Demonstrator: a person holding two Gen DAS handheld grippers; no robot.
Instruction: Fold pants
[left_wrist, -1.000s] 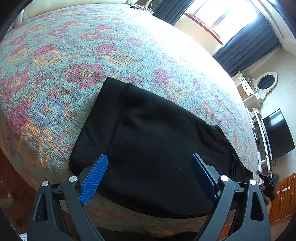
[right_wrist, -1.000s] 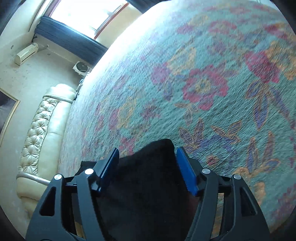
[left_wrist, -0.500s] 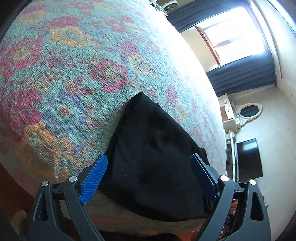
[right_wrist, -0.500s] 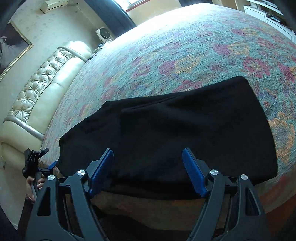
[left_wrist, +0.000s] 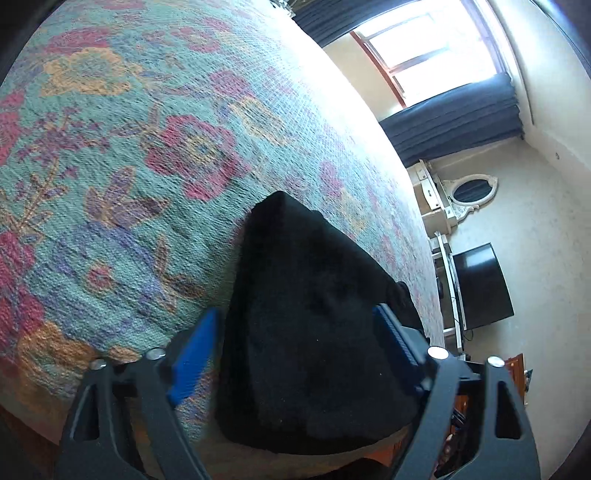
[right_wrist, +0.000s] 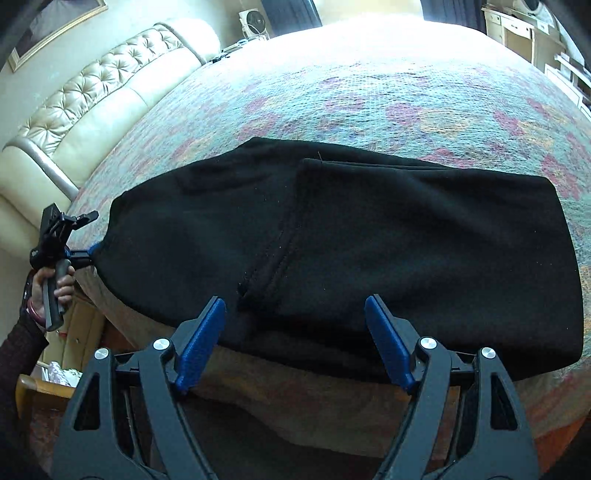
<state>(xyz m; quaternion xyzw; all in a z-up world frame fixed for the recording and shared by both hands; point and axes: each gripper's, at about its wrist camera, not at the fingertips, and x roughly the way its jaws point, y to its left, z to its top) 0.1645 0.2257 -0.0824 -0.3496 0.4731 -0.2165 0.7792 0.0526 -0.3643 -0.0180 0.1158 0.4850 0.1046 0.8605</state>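
Left wrist view first, and we see the black pants lying folded on the floral bedspread, near the edge of the bed closest to us. Our left gripper sits low over one end of the bundle. Its 2 blue pads flank the fabric, 1 on each side, and the jaws are closing with the cloth between them. The left pad shows a sliver of bedspread between itself and the cloth, so we cannot call it a grip. Beyond the bed we pick out a bright window, dark blue curtains and a dark TV screen against the wall.

Over to the right wrist view. Here the pants stretch across the frame as a long black band, a seam running down the middle and one layer lapped over the other. Our right gripper hangs at the near edge of the bed, jaws standing apart with nothing pinched between the 2 blue pads. Far left, we catch a hand gripping the other gripper's handle, its tip at the end of the pants. A cream tufted headboard runs behind.
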